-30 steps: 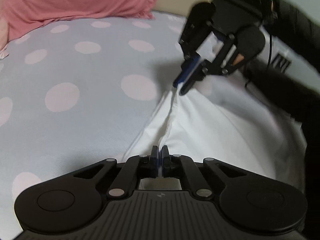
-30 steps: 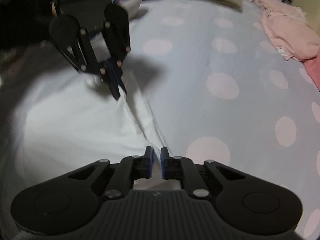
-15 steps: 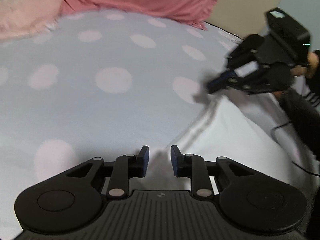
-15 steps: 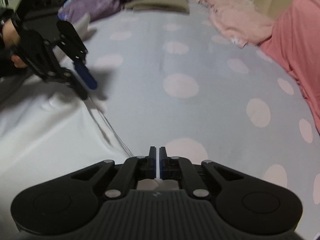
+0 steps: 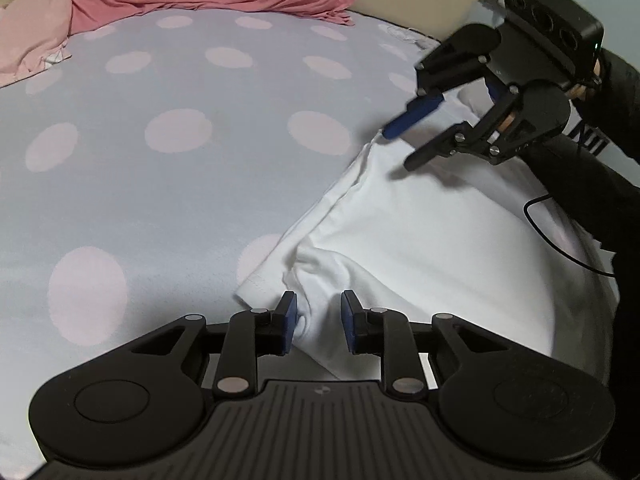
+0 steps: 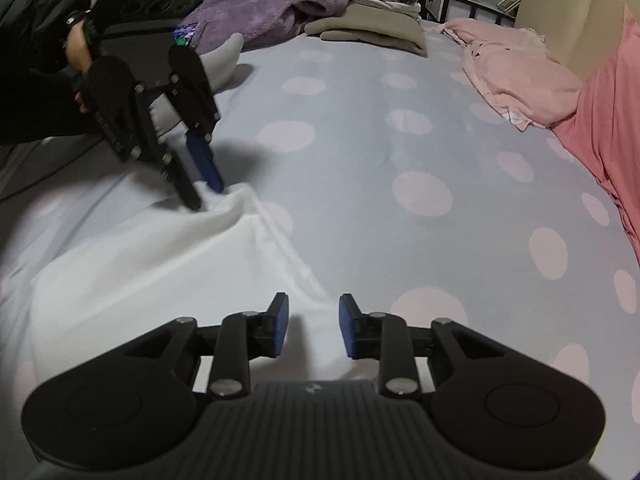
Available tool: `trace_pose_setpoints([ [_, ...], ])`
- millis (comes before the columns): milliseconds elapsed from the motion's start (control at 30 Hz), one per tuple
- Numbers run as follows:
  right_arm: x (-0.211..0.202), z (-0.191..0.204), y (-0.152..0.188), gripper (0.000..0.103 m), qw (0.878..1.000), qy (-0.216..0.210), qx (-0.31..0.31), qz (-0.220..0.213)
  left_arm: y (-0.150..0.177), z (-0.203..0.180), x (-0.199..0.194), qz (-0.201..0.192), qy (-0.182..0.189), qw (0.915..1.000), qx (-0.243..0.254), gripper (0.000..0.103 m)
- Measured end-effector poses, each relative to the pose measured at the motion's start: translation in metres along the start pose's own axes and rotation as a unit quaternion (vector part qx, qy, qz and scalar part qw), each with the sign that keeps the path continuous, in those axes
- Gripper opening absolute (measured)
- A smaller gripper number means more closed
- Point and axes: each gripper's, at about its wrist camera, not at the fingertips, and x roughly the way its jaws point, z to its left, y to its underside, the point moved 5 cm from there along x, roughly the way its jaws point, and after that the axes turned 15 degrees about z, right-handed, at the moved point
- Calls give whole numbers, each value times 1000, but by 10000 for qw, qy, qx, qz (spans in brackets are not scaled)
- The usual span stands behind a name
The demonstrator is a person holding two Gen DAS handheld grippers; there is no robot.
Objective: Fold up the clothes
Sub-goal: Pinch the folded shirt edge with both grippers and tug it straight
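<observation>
White shirt [image 5: 420,240] lying flat on the spotted bed [image 5: 180,184], near the edge, hem side facing the middle of the bed. Left hand-held gripper [image 5: 316,322] spread apart over one hem corner, with a small bump of cloth between the pads but nothing pinched. Right hand-held gripper [image 6: 308,326] opening right now over the other hem corner, cloth under the gap and no grip on it. Both corners let go, so this fold looks laid down.

To do this step well: lift both straight up and away, with pads wide, so no cloth gets snagged and dragged. Check the hem line between the two corners; looks a bit wavy near the left one, though the picture bends things there, so hard to be sure. Smooth that bump flat before the next fold. Then pick two new spots on the side edge, pinch only the top layers, and bring them over evenly. Keep clear of the pink clothes [image 6: 516,64] and the purple fluffy thing [image 6: 272,12] farther up the bed.
</observation>
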Motion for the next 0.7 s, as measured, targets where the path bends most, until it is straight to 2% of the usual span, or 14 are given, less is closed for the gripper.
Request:
trace_pose_setpoints([
  [33, 3, -1, -4, 36, 10000, -24, -37, 2, 0, 0, 2, 20, 1, 10000, -23, 21],
  [100, 12, -4, -10, 54, 9997, -104, -160, 135, -1, 1, 3, 40, 37, 10000, -64, 20],
  [133, 18, -6, -13, 57, 9992, -164, -243, 259, 0, 2, 2, 34, 57, 9999, -78, 14],
  [167, 24, -7, -15, 55, 9980, -277, -349, 438, 0, 2, 2, 29, 76, 9999, -92, 11],
  [233, 35, -11, -18, 18, 9943, -501, -540, 774, 3, 6, 0, -10, 232, 9996, -181, 9],
  [267, 35, -14, -19, 4, 9939, -590, -490, 787, 4, 8, -1, -38, 304, 9993, -225, 8],
  [333, 35, -22, -21, 4, 9931, -769, -376, 800, 8, 12, -3, -106, 448, 9985, -297, 7],
  [467, 23, -42, -22, 2, 9932, -1084, 170, 381, 19, 23, -10, -301, 642, 9959, -557, 6],
  [567, 24, -47, -17, 2, 9935, -1064, 371, 189, 25, 34, -12, -444, 732, 9929, -831, 5],
  [700, 41, -39, -9, 2, 9948, -859, 410, 369, 31, 40, -8, -442, 537, 9910, -1142, 5],
])
